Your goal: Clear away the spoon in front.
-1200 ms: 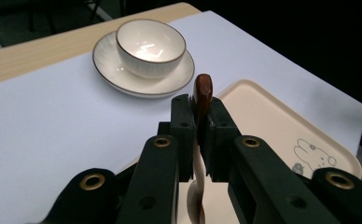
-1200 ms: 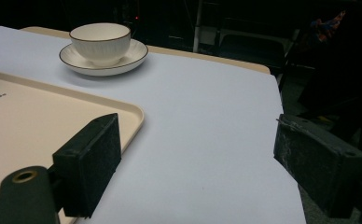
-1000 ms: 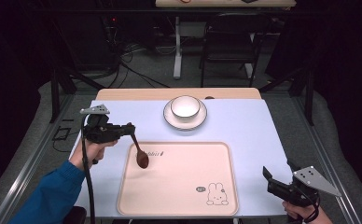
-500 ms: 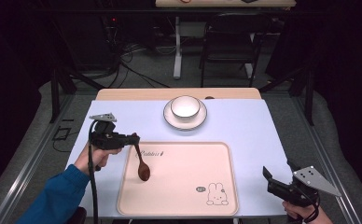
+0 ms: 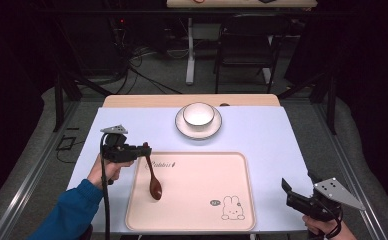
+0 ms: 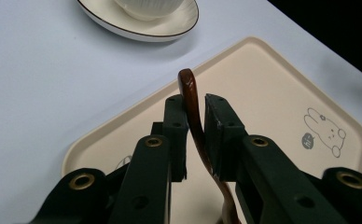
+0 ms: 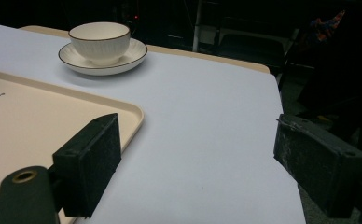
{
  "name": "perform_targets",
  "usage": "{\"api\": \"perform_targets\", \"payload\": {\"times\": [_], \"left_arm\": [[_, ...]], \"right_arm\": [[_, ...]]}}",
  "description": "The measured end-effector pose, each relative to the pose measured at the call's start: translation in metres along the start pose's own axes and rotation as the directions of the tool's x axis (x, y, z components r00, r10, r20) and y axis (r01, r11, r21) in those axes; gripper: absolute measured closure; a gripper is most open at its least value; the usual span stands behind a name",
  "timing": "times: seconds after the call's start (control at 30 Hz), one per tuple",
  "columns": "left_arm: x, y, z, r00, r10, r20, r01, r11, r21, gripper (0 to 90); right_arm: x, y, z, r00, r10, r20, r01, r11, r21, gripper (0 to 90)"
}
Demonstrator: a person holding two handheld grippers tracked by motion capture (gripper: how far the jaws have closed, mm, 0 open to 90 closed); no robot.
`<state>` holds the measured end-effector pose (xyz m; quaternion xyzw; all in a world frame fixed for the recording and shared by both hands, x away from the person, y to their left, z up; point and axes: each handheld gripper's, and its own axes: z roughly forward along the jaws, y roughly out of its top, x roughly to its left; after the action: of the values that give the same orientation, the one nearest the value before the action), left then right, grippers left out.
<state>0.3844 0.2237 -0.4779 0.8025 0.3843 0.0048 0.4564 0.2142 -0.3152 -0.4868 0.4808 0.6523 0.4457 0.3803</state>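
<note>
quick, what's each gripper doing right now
left gripper: jaws just easing open, dark brown wooden spoon between them, over the cream tray
right gripper: open, empty

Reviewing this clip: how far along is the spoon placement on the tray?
Nearly done. The brown spoon already has its bowl down on the beige tray. In hand: the left gripper has its jaws around the handle; they have just been opening slightly. Left: let go fully and pull away. The right gripper waits open off the tray's right edge. The cup sits on its saucer, untouched.
</note>
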Motion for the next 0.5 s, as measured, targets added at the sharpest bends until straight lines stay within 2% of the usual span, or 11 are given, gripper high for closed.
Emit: {"api": "perform_targets", "payload": {"times": [0.07,0.13,0.5], "left_arm": [[0.001,-0.002,0.002,0.9999,-0.004,-0.014,0.004,0.9999,-0.012,78.7],[0.002,-0.005,0.003,0.9999,0.001,-0.012,-0.001,0.9995,-0.03,78.5],[0.01,-0.015,0.009,0.9969,-0.058,-0.052,0.054,0.9956,-0.077,77.6]], "right_arm": [[0.0,0.0,0.0,1.0,0.004,0.0,-0.004,1.0,-0.001,14.2],[0.0,0.0,0.0,1.0,-0.001,0.0,0.001,1.0,0.0,14.2],[0.0,0.0,0.0,1.0,0.006,-0.001,-0.006,1.0,0.001,14.2]]}}
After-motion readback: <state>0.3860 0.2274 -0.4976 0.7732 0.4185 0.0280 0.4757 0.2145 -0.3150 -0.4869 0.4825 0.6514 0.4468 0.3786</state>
